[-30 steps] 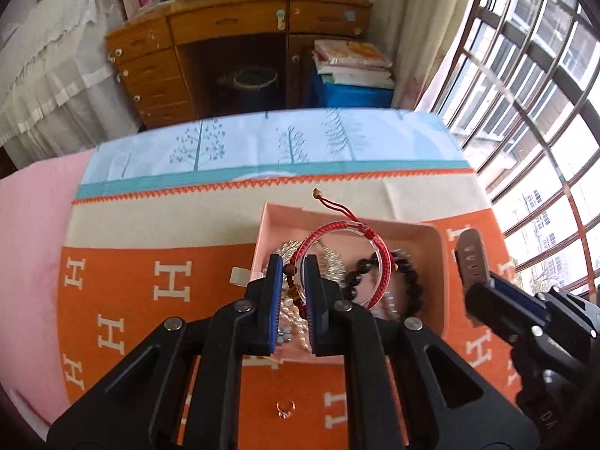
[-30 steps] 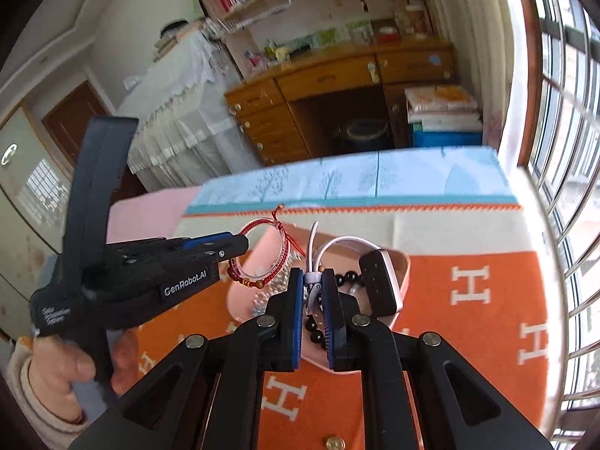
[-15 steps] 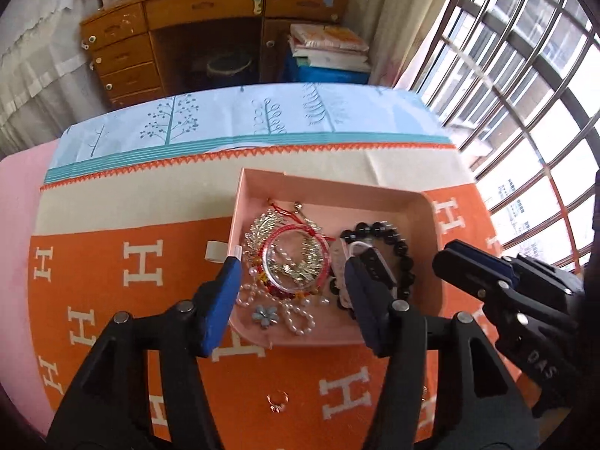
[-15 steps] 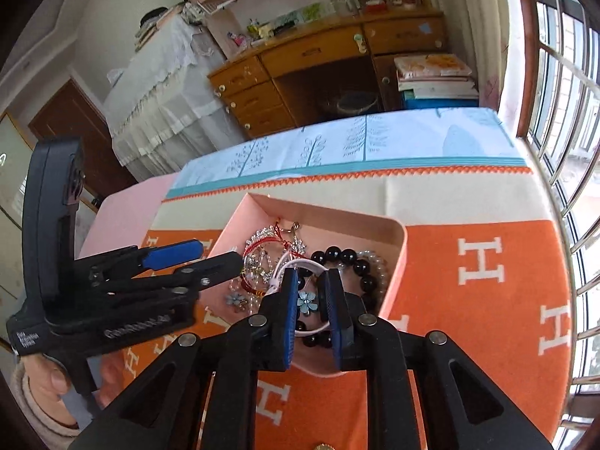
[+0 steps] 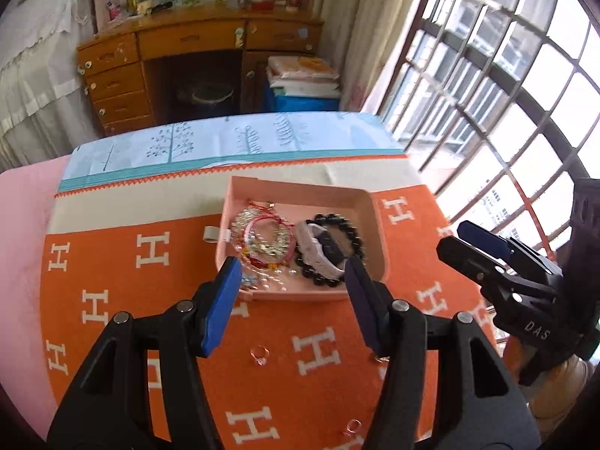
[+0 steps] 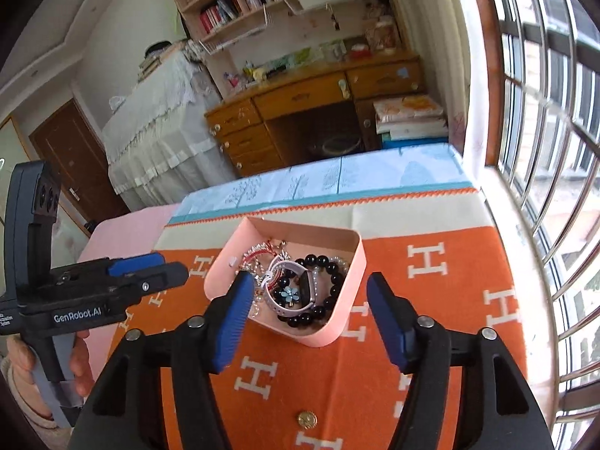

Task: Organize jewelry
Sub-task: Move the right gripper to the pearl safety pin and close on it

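both grippers, left gripper [image 5: 292,285] and right gripper [image 6: 311,303], gape wide and empty below the pink tray [image 5: 377,240] at frame centre; next, probably the ring [image 5: 259,353] lower down.

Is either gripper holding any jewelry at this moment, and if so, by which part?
Nothing is held. The left gripper and right gripper are both open and empty; the jewelry lies in the pink tray.
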`<state>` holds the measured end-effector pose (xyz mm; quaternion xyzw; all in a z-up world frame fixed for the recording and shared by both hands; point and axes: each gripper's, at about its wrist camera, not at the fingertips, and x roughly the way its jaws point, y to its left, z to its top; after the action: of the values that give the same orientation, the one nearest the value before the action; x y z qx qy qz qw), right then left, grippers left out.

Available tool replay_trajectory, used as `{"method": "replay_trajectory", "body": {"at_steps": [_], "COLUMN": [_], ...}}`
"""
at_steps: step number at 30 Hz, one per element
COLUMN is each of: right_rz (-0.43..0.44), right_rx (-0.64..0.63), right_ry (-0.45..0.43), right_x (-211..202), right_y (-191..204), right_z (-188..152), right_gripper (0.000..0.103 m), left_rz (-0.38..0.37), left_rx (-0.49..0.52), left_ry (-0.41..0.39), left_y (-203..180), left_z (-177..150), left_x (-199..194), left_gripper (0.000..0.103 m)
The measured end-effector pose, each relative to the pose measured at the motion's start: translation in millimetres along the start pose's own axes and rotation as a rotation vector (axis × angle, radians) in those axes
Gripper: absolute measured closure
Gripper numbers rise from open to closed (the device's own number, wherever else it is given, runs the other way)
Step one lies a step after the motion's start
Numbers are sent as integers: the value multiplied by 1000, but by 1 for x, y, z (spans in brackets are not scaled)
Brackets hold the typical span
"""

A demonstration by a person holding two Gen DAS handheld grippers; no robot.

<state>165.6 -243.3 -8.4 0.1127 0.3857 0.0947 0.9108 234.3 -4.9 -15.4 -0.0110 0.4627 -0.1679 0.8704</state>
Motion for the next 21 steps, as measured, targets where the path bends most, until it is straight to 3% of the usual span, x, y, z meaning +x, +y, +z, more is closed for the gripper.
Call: {"method": "replay_trajectory", "body": {"at_steps": [7, 12, 17, 21], "right_rz": [-1, 4, -63, -91], "right_rx": [-97, -153, -234, -225], "right_ry": [-100, -109, -98, -85], "right_x": [-61, -94, -115, -120], "right_y": [14, 24, 34, 33], "right_z": [-25, -54, -88, -117], "right_gripper": [38, 38, 38, 33], "left_rz": [-44, -36, -27, -36], "left_rx": [33, 57, 53, 54], "left_ry": [-109, -107, -91, -84], "left_y": [-24, -39, -42, -48], "left_z": [-35, -61, -86, -117], "left_x": [-47, -62, -63, -59], "left_gripper": [49, 49, 49, 49]}}
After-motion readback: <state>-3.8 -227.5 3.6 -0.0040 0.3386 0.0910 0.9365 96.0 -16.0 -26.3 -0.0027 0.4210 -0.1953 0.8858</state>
